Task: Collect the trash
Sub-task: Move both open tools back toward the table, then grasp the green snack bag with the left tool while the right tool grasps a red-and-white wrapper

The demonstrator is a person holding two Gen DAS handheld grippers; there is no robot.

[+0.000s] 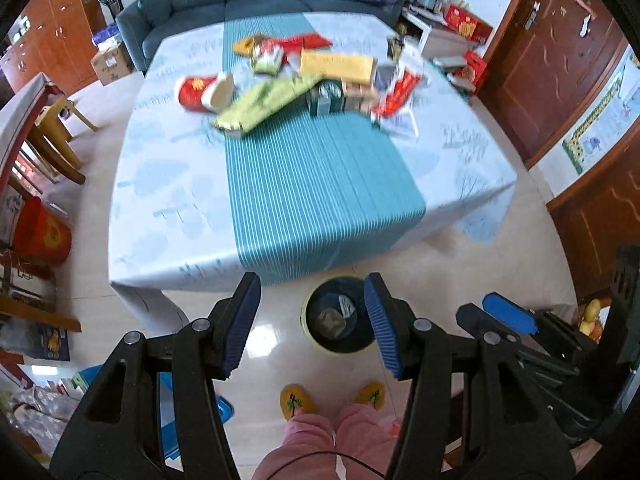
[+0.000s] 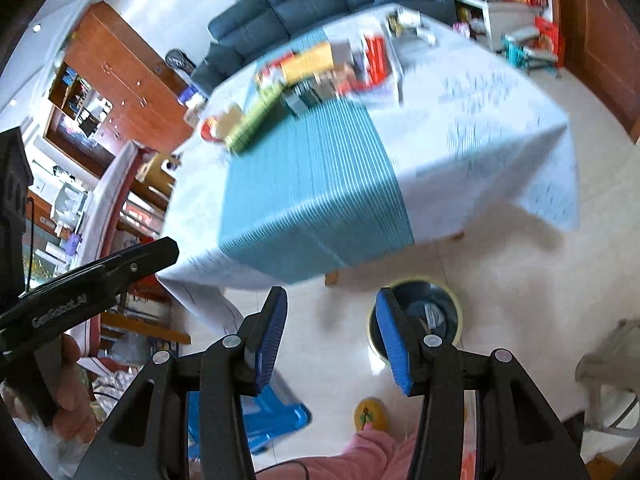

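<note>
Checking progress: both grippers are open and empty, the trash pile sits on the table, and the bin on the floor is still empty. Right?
Not quite: the bin already holds some trash, as the left wrist view shows. The rest stands: the left gripper and the right gripper are open and empty, and the trash pile sits on the table.

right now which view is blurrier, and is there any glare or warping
The right wrist view is blurrier: the trash pile and table smear. In the left wrist view only the pile is soft; the bin is sharp, with glare on the floor beside it. Fisheye bends both views' edges.
</note>
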